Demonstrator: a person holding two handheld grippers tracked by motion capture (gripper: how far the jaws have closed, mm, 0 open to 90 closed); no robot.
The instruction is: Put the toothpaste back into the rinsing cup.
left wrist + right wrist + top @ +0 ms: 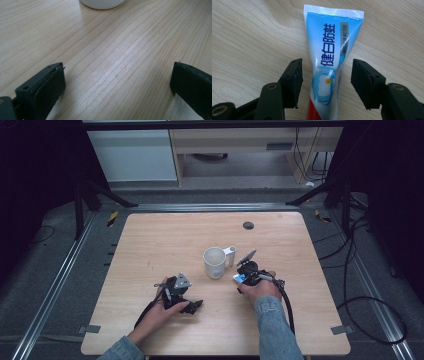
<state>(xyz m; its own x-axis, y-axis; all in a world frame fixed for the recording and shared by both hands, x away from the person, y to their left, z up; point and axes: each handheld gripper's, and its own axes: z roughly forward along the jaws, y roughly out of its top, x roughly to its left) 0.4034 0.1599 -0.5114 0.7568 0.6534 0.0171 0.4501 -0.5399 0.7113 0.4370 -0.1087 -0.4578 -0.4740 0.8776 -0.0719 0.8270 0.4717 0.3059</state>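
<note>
Right black two-jaw gripper (243,276), held in the person's right hand (260,290), sits right of centre in the high view, just right of the white ceramic mug (215,262). In the right gripper view its jaws stand partly open on either side of a blue-and-white plastic toothpaste tube (329,60) with a red lower end. A gap shows on both sides, so the pads are not pressing on it; the tube is between them but not gripped. The tube lies flat on the light wooden table (150,240), crimped end toward the top of that frame, red end at the bottom edge between the jaws. In the high view a small blue patch of the tube (239,278) shows at the gripper tip.

Left black two-jaw gripper (192,306) with grey three-cornered plate is lower left of centre in the high view, in the left hand (162,312), resting low on the table. In the left gripper view its jaws are wide apart with bare wood between them, nothing held. The mug base (102,3) shows at the top edge of that frame.
</note>
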